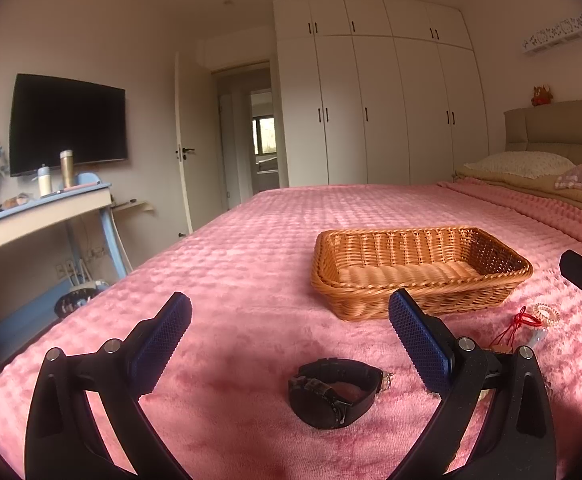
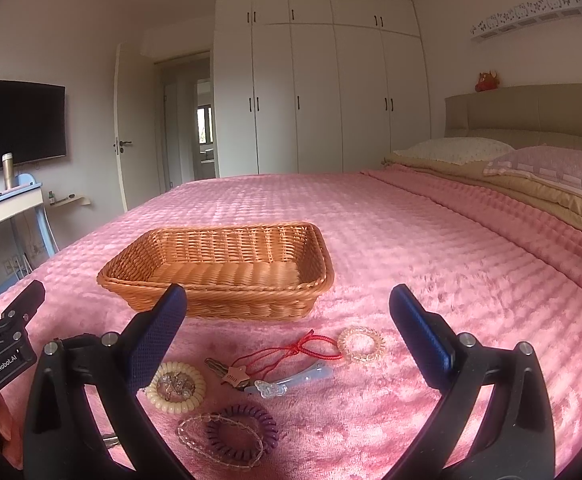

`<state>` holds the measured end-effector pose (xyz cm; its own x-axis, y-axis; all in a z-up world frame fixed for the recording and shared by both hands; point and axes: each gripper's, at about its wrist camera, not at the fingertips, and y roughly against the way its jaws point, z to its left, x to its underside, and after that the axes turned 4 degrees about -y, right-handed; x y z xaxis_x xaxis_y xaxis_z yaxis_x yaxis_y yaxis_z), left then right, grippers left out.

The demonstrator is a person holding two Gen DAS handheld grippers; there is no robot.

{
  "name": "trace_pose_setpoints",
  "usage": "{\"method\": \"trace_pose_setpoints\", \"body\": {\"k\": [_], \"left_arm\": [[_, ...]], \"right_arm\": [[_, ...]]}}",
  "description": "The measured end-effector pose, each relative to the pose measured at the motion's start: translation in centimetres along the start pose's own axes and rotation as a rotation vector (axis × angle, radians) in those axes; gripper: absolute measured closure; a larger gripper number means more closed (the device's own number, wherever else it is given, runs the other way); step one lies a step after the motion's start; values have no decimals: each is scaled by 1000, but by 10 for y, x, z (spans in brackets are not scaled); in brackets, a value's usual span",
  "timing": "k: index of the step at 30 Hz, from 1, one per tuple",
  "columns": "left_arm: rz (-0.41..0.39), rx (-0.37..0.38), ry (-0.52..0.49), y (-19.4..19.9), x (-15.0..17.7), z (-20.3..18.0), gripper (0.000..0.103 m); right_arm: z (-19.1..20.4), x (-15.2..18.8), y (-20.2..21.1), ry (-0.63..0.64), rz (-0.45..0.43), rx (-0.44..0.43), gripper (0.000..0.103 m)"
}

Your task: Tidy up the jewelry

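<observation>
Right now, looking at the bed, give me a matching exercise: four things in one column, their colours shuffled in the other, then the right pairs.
Things:
1. watch
2. basket
3. cord
4. coil hair tie nearest the right camera

Colours:
A. purple
B. red
C. black
D. orange-brown

Pairs: 1-C, 2-D, 3-B, 4-A

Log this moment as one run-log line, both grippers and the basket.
left gripper open over black watch | right gripper open over hair ties | wicker basket empty
</observation>
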<state>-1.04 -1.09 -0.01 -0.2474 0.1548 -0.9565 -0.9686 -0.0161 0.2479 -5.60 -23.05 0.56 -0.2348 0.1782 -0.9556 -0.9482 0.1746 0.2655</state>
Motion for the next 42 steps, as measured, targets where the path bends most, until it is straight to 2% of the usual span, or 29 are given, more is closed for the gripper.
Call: {"method": "trace_pose_setpoints", "body": {"k": [42], "left_arm": [[16, 10, 12, -2, 0, 2, 7]], "right_arm": [[3, 1, -5, 9, 27, 13, 6]]}}
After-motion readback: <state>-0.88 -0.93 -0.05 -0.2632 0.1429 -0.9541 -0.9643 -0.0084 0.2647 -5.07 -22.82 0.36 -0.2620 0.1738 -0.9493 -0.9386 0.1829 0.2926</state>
